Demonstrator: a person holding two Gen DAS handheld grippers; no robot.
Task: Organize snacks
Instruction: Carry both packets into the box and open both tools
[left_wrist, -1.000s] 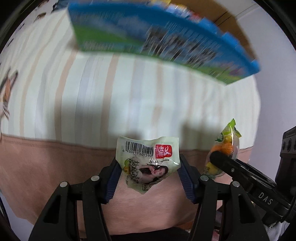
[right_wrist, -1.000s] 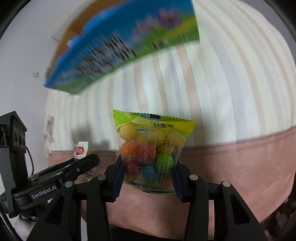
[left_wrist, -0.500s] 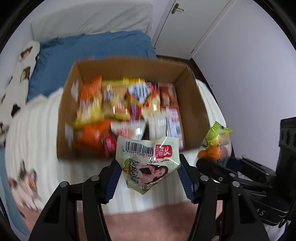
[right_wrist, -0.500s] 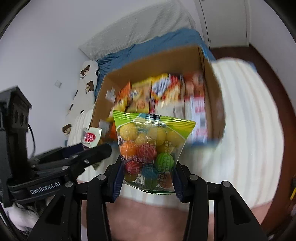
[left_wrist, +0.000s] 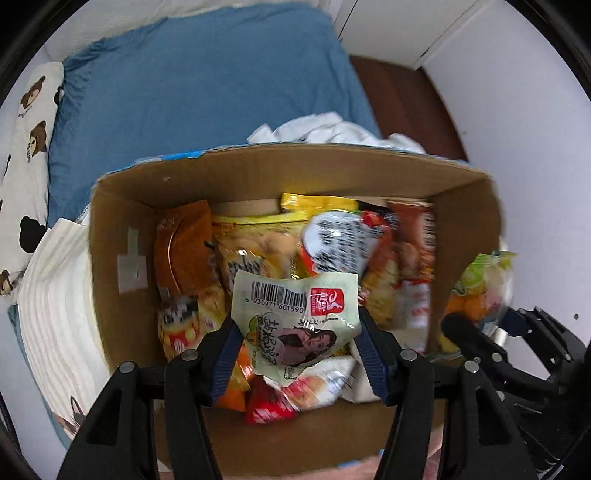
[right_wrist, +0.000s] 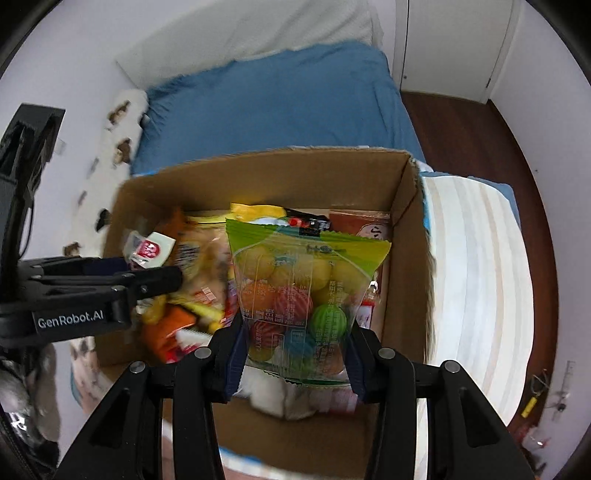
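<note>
A brown cardboard box lies open below both grippers, packed with several snack packets. My left gripper is shut on a pale green snack packet with a barcode and a red logo, held over the box's middle. My right gripper is shut on a clear bag of coloured candy balls with a green top, held over the box's right half. The candy bag shows at the right of the left wrist view. The pale packet and the left gripper show at the left of the right wrist view.
The box sits on a bed with a cream striped blanket. Beyond it lie a blue pillow, a bear-print cushion and white cloth. Dark wood floor runs to the right.
Both grippers have travelled with their packets from the striped blanket in front of the box to above its open top. The box now fills the middle of both views.
</note>
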